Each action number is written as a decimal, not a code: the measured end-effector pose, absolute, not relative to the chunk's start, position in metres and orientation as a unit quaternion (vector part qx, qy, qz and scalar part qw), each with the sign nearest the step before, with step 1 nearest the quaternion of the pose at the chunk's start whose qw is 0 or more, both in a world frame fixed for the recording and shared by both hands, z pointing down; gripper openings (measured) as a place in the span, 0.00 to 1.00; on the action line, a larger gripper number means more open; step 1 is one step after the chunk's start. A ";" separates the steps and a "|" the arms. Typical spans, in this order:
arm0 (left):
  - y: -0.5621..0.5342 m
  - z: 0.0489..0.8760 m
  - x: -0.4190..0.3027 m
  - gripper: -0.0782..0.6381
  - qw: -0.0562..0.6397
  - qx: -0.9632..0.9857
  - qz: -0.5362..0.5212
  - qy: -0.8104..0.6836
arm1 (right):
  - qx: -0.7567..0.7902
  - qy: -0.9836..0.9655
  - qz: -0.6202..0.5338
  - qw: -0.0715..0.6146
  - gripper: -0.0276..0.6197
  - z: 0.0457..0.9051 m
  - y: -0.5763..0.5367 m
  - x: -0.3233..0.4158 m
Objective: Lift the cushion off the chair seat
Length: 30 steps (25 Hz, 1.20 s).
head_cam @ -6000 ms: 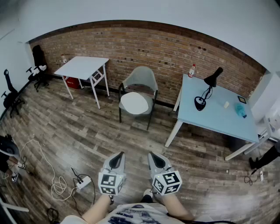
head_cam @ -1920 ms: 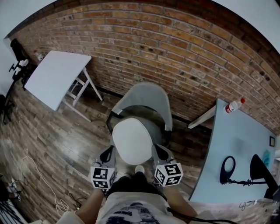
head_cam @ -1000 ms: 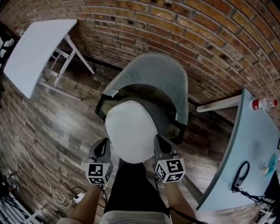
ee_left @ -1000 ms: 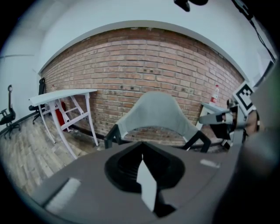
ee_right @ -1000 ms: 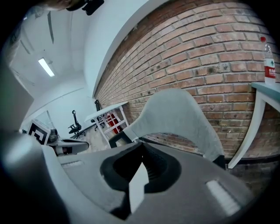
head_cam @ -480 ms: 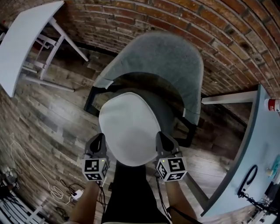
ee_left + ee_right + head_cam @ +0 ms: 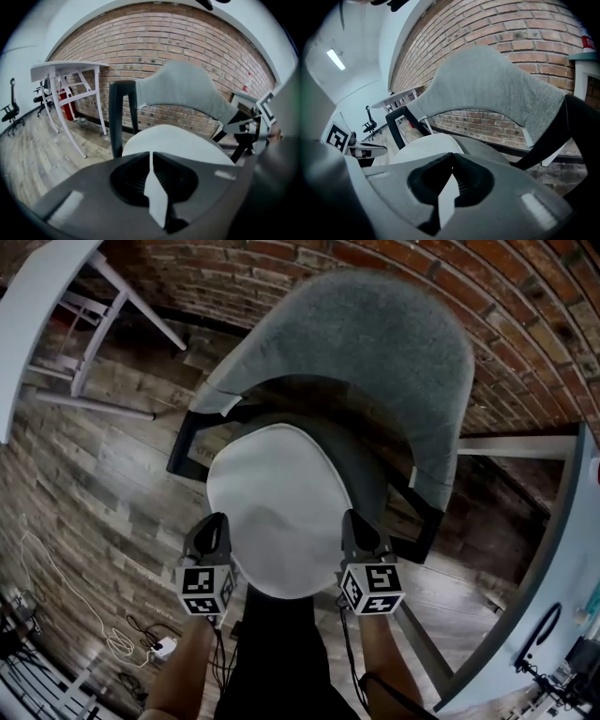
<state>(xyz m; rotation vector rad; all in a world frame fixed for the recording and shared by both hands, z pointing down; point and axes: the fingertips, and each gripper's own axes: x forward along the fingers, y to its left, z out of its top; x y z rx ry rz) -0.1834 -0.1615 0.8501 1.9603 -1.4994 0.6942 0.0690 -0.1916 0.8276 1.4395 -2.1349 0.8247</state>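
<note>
I am holding my left gripper (image 7: 212, 526) and right gripper (image 7: 356, 524) just beside the white cushion (image 7: 277, 502), one at each side of its near end, probably to lift it evenly. Both are pinched closed on nothing. The cushion is lying on the chair (image 7: 375, 343) seat.
</note>
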 end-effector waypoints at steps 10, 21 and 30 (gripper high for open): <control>-0.157 0.879 -0.196 0.24 0.316 0.709 0.262 -0.573 | 0.507 -0.761 0.329 0.237 0.24 0.863 -0.189 0.065; -0.154 0.907 -0.205 0.47 0.388 0.677 0.239 -0.579 | 0.505 -0.743 0.358 0.254 0.50 0.893 -0.187 0.062; -0.156 0.917 -0.201 0.48 0.413 0.669 0.234 -0.572 | 0.493 -0.731 0.370 0.295 0.50 0.916 -0.182 0.067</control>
